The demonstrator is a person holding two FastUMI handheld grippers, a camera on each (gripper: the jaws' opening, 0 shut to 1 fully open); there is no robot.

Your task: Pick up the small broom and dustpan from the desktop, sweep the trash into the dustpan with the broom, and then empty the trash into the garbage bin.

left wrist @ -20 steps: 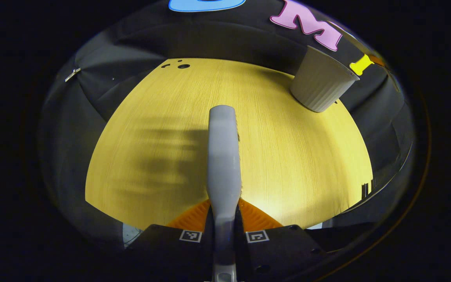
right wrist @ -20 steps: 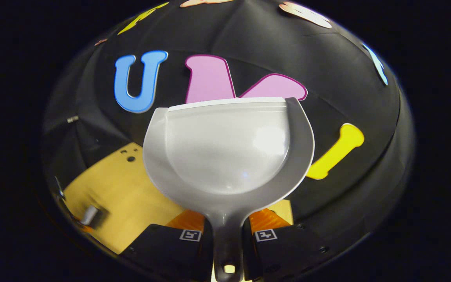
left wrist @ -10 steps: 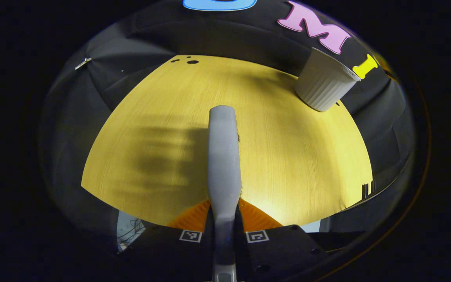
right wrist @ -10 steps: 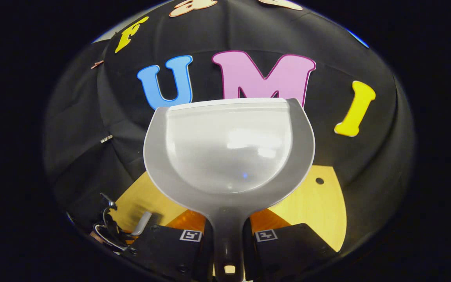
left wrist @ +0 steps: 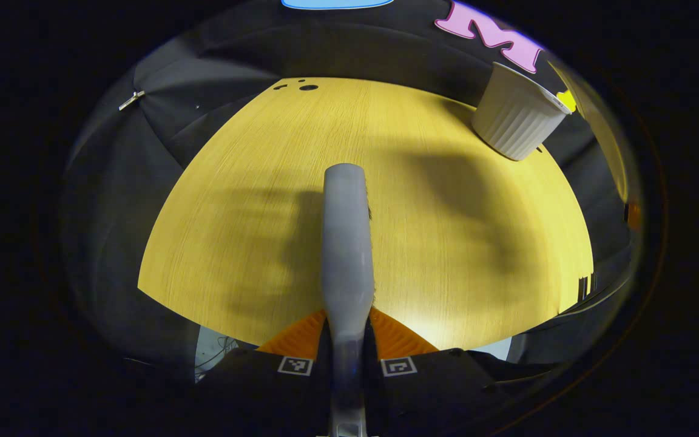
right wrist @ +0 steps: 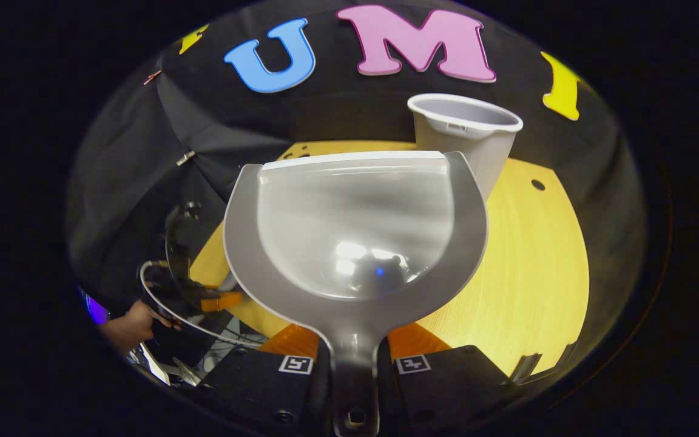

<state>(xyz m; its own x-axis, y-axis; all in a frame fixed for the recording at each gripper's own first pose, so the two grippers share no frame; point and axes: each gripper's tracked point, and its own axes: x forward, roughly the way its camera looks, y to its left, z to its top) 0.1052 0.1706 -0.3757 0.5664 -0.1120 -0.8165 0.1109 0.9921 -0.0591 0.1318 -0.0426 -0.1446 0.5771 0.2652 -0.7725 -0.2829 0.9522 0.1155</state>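
Wooden desktop bears the garbage bin; left tool pinches broom, right tool dustpan.

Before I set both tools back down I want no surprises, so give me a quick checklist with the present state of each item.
1. Left gripper shut on the broom: ok.
2. Right gripper shut on the dustpan handle: ok.
3. Dustpan emptied of trash: ok, its scoop looks bare.
4. Desktop free of trash ahead of the broom: ok.
5. Garbage bin upright beyond the dustpan's front lip: ok.
6. Trash inside the bin: cannot tell, the visible inner wall is bare but the bottom is hidden.
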